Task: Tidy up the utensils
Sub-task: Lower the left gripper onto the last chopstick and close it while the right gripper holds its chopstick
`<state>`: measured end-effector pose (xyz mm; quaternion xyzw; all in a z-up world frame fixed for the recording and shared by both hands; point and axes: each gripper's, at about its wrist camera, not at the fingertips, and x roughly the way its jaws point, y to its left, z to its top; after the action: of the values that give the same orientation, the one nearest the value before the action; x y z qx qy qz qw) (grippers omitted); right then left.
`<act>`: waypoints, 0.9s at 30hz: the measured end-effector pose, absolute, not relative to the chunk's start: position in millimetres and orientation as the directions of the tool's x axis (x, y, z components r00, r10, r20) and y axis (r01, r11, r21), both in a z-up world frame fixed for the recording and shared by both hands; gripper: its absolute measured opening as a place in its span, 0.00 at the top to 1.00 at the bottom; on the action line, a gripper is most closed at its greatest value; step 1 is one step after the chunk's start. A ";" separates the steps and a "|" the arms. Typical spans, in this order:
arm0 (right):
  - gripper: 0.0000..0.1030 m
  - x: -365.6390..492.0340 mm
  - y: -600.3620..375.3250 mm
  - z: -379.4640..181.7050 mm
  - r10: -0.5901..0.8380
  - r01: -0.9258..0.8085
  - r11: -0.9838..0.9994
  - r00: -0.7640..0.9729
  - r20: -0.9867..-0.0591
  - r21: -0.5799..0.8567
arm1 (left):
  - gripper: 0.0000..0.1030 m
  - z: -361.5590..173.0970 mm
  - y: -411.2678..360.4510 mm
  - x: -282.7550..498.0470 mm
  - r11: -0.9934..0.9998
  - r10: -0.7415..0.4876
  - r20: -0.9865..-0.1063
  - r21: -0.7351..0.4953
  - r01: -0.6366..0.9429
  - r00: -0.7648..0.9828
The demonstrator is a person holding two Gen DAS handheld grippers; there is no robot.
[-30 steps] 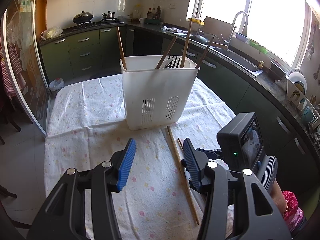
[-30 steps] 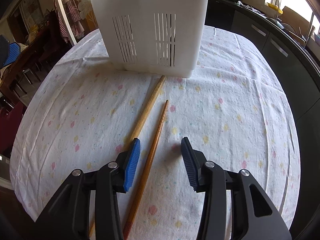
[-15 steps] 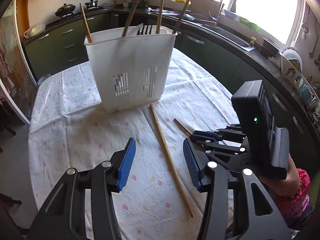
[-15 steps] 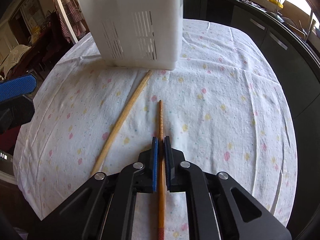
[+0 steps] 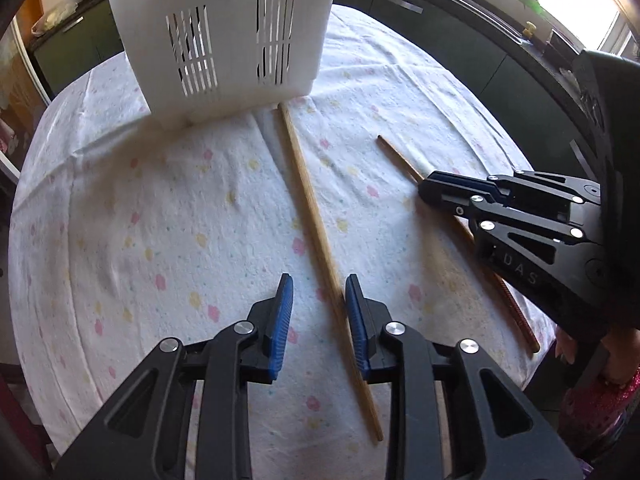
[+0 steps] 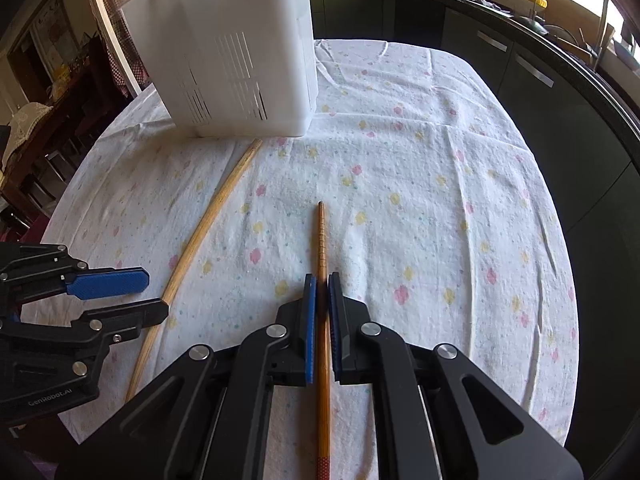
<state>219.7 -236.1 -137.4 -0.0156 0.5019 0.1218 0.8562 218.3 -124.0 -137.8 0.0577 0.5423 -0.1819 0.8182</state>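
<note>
Left tool [image 5: 316, 312] lowered, straddling chopstick [image 5: 308, 196].

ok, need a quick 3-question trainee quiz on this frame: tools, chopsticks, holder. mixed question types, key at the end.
1. True or false: the right tool is shut on the dark chopstick.
2. Multiple choice: the light chopstick is
A. standing inside the white holder
B. lying on the tablecloth, running between the open fingers of the left tool
C. clamped in the right tool
3. Fill in: the far end of the light chopstick lies close to the base of the white ____.

Key: 1 true. 2 B. 3 holder.
</note>
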 end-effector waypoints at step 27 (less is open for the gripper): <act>0.93 248.1 -228.3 -137.4 0.181 -0.236 0.969 0.463 -0.867 0.076 | 0.82 -138.7 -145.0 274.2 0.953 -0.218 -0.896 -0.109 0.283 0.388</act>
<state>248.1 -228.3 -137.4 -0.0271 0.5034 0.1218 0.8550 274.2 -145.0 -138.7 0.0306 0.5325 -0.1505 0.8324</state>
